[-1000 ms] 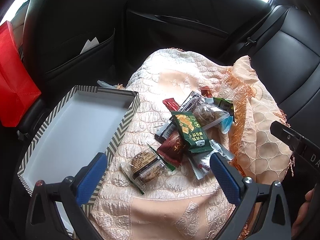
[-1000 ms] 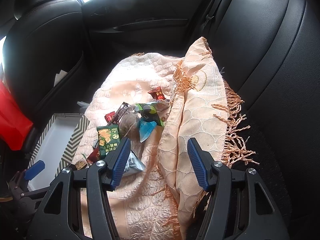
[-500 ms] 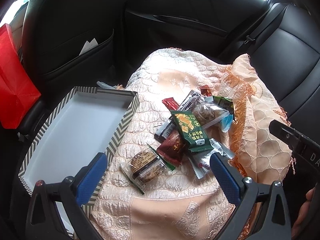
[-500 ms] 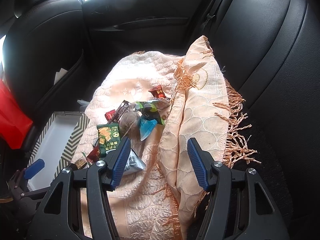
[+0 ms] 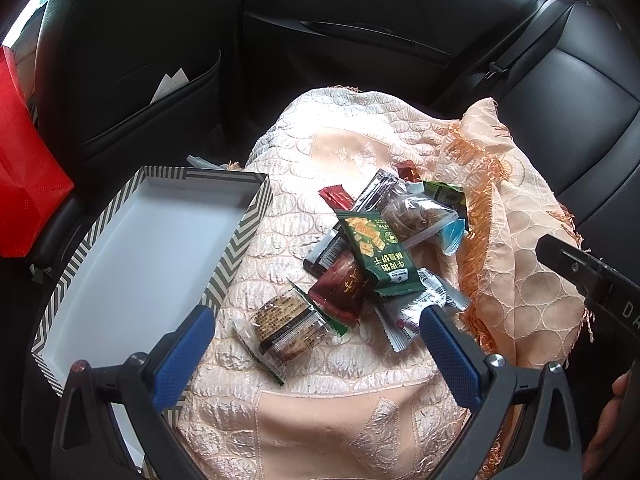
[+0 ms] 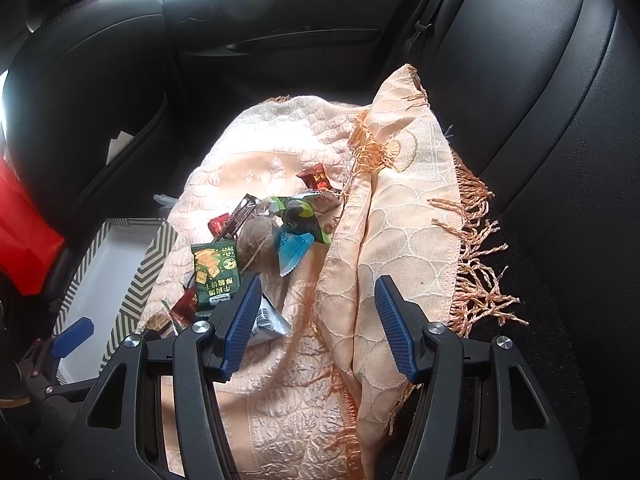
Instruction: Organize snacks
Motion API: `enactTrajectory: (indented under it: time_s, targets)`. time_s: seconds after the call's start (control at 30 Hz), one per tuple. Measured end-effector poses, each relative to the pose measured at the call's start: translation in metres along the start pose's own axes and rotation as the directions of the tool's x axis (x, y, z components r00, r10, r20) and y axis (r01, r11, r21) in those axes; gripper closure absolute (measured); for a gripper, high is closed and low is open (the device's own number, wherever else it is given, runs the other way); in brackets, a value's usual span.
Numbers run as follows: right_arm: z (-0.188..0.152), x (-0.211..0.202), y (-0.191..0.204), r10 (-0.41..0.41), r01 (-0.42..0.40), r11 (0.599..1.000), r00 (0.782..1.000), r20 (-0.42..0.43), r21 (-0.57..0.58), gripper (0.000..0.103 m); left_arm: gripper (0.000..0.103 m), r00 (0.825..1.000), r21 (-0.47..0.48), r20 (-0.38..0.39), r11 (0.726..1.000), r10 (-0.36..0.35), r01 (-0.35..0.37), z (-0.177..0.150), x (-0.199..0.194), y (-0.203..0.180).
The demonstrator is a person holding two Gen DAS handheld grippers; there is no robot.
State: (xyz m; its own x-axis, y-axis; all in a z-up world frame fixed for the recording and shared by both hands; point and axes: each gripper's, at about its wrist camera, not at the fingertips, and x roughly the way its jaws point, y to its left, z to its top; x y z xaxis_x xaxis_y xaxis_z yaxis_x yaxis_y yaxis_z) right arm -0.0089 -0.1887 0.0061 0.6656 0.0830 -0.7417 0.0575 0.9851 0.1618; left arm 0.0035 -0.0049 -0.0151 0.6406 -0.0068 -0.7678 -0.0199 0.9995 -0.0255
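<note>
Snacks [image 5: 384, 248] lie in a loose heap on a peach quilted cloth [image 5: 320, 400] spread over the black car seat [image 6: 560, 160], none of them in the zigzag-edged box [image 5: 132, 256] just to their left, whose white floor is bare. A green cracker packet [image 5: 374, 254] tops the heap; a clear-wrapped dark biscuit [image 5: 284, 326] lies apart, nearest the box. The left gripper [image 5: 316, 354] hovers above this biscuit, tilted downward, blue pads spread wide and holding nothing. The right gripper [image 6: 316, 320] hangs likewise over the cloth's fringed fold, jaws apart and empty. Lower packets are half buried and hard to read; the box's near corner is cut off by the left gripper.
</note>
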Motion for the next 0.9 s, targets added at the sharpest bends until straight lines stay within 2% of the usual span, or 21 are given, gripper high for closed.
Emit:
enactTrajectory:
  time_s: [0.3, 0.5, 0.7, 0.83, 0.9]
  targets:
    - [0.0, 0.002, -0.001, -0.003, 0.003, 1.0, 1.0, -0.013, -0.007, 0.044, 0.0, 0.998, 0.008, -0.057, 1.0, 0.0, 0.0, 0.008, 0.007, 0.005]
    - [0.004, 0.005, -0.003, 0.011, -0.01, 1.0, 1.0, -0.024, 0.012, 0.044, 0.0, 0.992, -0.06, -0.109, 0.997, -0.059, 0.053, 0.029, 0.027, 0.008]
    - [0.007, 0.01, -0.003, 0.027, -0.027, 1.0, 0.999, -0.035, 0.016, 0.044, 0.0, 0.962, -0.124, -0.232, 0.985, -0.143, 0.117, 0.048, 0.062, -0.008]
    - [0.009, 0.012, -0.01, 0.033, -0.031, 0.999, 0.999, -0.04, 0.042, 0.044, 0.0, 0.947, -0.12, -0.286, 0.986, -0.144, 0.113, 0.058, 0.082, -0.022]
    - [0.009, 0.014, -0.014, 0.034, -0.031, 0.998, 0.998, -0.047, 0.056, 0.044, 0.0, 0.944, -0.101, -0.307, 0.991, -0.119, 0.092, 0.06, 0.091, -0.029]
